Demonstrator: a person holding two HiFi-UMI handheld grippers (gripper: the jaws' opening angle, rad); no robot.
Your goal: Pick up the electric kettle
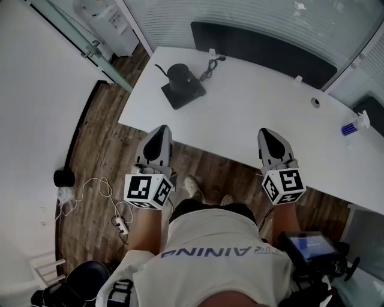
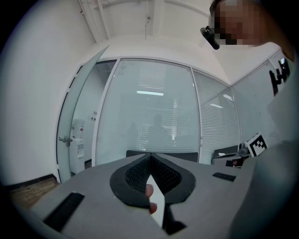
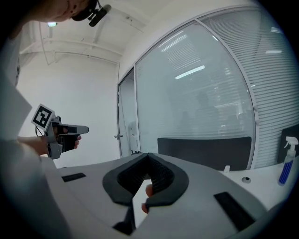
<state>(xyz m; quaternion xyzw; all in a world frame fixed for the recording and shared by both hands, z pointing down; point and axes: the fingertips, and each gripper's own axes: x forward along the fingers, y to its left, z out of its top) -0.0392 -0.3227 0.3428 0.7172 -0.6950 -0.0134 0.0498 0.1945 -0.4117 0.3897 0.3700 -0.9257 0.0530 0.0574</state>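
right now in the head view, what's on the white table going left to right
kettle → cord → round hole → spray bottle

Count taken from the head view.

- On the desk: one desk (image 1: 252, 120), one electric kettle (image 1: 179, 75), one dark square base (image 1: 187, 96), one blue spray bottle (image 1: 354, 126), one round cable port (image 1: 315, 102).
- Grippers: two, the left gripper (image 1: 161, 133) and the right gripper (image 1: 268, 135).
- On the floor: one power strip (image 1: 122, 225), two shoes (image 1: 192, 186).
- Elsewhere: one water dispenser (image 1: 113, 18).
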